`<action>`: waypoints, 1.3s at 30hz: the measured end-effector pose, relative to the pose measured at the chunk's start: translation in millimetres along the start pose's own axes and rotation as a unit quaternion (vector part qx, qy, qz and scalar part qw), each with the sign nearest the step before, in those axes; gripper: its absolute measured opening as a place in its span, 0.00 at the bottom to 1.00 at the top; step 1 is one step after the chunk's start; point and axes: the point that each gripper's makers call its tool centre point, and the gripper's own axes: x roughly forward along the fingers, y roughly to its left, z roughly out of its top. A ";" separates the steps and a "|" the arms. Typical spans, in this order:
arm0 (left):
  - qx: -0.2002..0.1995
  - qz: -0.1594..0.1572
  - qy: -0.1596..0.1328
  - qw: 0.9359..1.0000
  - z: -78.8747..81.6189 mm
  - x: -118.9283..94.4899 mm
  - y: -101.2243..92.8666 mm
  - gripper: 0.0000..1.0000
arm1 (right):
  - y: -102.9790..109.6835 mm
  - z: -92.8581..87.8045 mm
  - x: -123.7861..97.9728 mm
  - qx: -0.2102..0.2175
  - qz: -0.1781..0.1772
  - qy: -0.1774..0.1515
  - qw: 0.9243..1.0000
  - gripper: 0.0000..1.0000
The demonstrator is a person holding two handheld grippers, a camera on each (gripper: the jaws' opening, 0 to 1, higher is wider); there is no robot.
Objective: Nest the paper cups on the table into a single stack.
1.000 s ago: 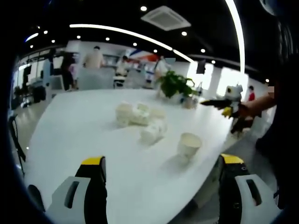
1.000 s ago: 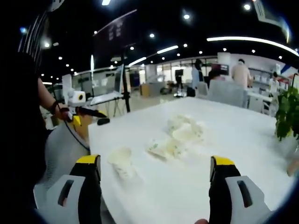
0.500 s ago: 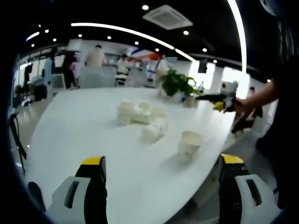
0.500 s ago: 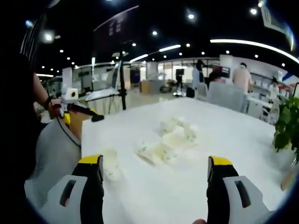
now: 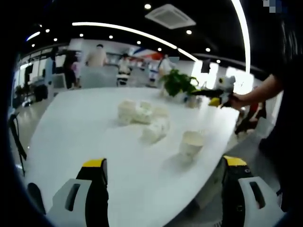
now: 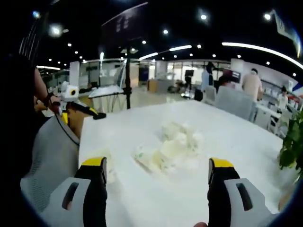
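white table point(image 5: 71, 123) runs across an open office with strip lights overhead and people standing far back. in the left gripper view the left gripper point(image 5: 163, 189) hangs above the near edge, its yellow-tipped jaws spread wide with nothing between them. one paper cup point(image 5: 191, 144) stands upright by itself near the table edge, and a heap of paper cups point(image 5: 142, 118) lies tumbled further in, well apart from both grippers. a potted plant point(image 5: 177, 83) sits beyond the heap. the right gripper point(image 5: 208, 92) comes in from the right side of that view, held in a hand point(image 5: 235, 100) above the far table edge. in the right gripper view its own jaws stand wide apart and empty over the table, with the heap ahead between them; the left gripper shows at the left there.
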 end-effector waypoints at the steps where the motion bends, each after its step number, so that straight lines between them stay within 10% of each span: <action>1: -0.002 0.000 -0.003 1.000 0.2 0.3 0.4 0.98 | -0.7 -0.3 0.8 0.001 0.001 0.002 1.000 0.86; 39: -0.011 0.015 0.002 1.000 -1.9 -2.2 12.7 0.98 | -32.4 4.1 55.4 -0.034 0.041 0.031 0.998 0.79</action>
